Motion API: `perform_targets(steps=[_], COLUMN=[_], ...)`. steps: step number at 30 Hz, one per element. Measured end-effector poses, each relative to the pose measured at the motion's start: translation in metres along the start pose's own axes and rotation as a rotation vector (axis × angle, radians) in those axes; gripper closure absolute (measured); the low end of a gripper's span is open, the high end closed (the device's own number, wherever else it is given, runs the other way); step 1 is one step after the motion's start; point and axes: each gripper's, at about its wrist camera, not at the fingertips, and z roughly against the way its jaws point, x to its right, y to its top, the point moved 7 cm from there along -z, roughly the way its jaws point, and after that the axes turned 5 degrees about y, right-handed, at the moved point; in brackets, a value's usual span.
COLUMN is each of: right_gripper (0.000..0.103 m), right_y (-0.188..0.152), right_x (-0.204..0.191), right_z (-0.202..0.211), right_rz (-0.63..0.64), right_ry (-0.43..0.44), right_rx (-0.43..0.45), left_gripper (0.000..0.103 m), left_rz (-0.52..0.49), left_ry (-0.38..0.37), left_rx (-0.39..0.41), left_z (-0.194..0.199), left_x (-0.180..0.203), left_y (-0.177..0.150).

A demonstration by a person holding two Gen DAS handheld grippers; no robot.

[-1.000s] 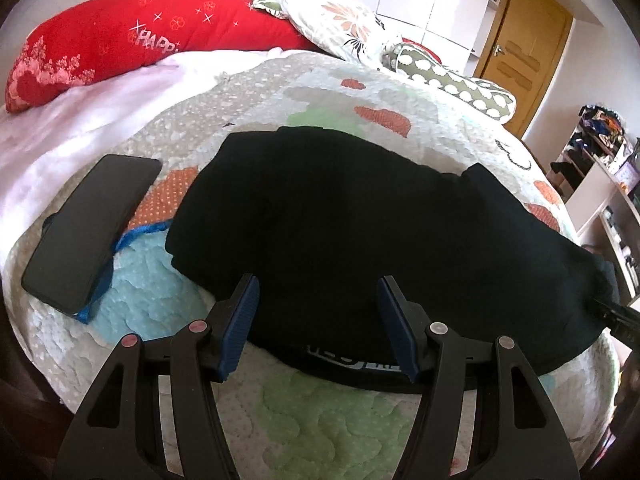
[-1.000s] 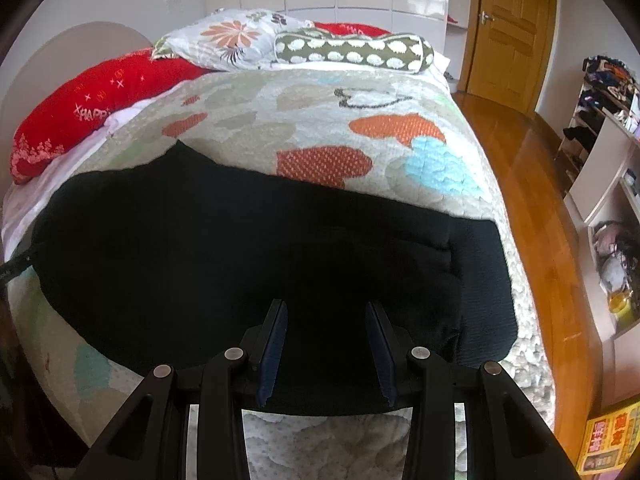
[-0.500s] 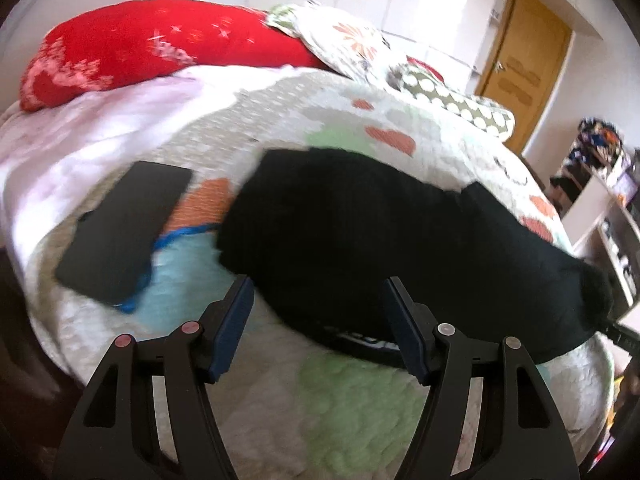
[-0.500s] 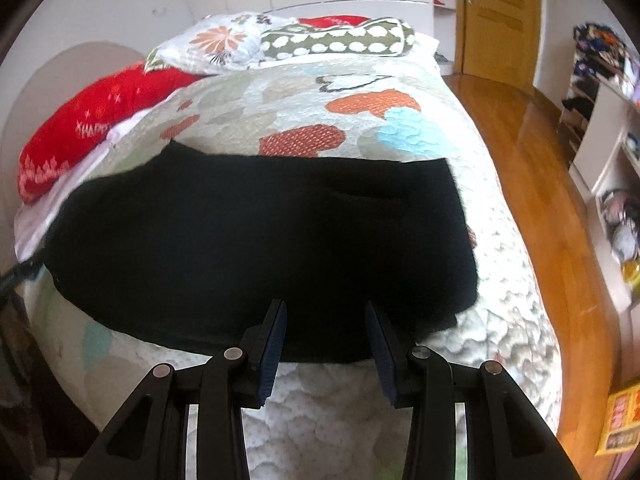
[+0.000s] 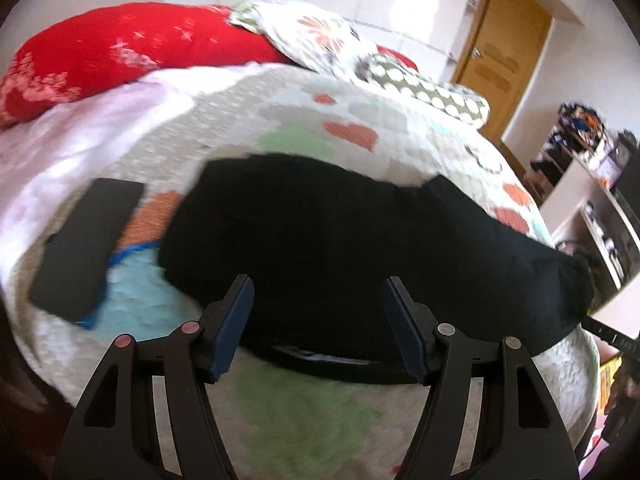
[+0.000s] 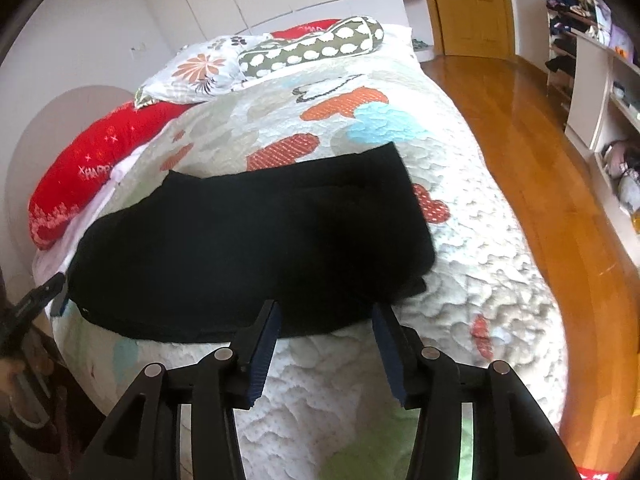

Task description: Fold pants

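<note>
The black pants (image 5: 360,248) lie folded in a long flat band across the near end of the quilted bed (image 5: 304,412); they also show in the right wrist view (image 6: 256,248). My left gripper (image 5: 318,300) is open and empty, just above the pants' near edge by the waistband. My right gripper (image 6: 326,320) is open and empty, hovering at the pants' near edge on the quilt (image 6: 480,264). The left gripper's tip (image 6: 40,296) shows at the far left of the right wrist view.
A black phone (image 5: 86,248) lies on the quilt left of the pants. A red pillow (image 5: 120,56), a floral pillow (image 6: 192,72) and a spotted bolster (image 6: 312,48) sit at the bed's head. Wooden floor (image 6: 552,184), shelves (image 6: 600,92) and a door (image 6: 468,4) are to the right.
Both grippers have drawn back from the pants toward the bed's near edge. The right gripper has opened wider, and its view now takes in more quilt and floor.
</note>
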Motion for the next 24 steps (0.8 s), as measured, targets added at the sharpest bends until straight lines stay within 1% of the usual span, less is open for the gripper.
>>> perform_targets(steps=[2,5,8,11,13,15,16,20,24], right_gripper=[0.055,0.054,0.053,0.048,0.041,0.039,0.039,0.038,0.037], right_y=[-0.004,-0.008,-0.009,-0.007,-0.005,-0.003,-0.002,-0.001,-0.001], right_x=[0.007,0.021,0.032,0.036,0.034,0.033,0.033,0.033,0.035], right_z=[0.004,0.005,-0.001,-0.008,-0.009,-0.011,-0.011,-0.015,-0.015], right_rz=[-0.007,-0.049,-0.075,-0.109,-0.113,-0.121,-0.126,-0.136,-0.144], right_ry=[-0.021,-0.016,-0.02,0.015,0.032,0.046,0.05,0.061,0.076], right_rx=[-0.007,-0.009,0.0,0.02,0.032,0.037,0.042,0.05,0.064], left_gripper=[0.036,0.036,0.036,0.036,0.036,0.036,0.036,0.036,0.036], left_rz=[-0.036,-0.103,-0.179,-0.255,-0.308,-0.353,-0.391,-0.514,-0.615], left_ry=[-0.024,-0.071,-0.162,-0.237,-0.302,-0.346,-0.383,-0.448,-0.487], left_rx=[-0.017,-0.029,-0.063,-0.119,-0.153,-0.179,-0.192,-0.205,-0.221], left_z=[-0.008,-0.017,-0.028,-0.042,-0.05,-0.057,-0.061,-0.072,-0.087], left_x=[0.02,0.056,0.105,0.151,0.187,0.215,0.235,0.289,0.332], left_y=[0.0,0.004,0.01,0.012,0.014,0.015,0.016,0.016,0.016])
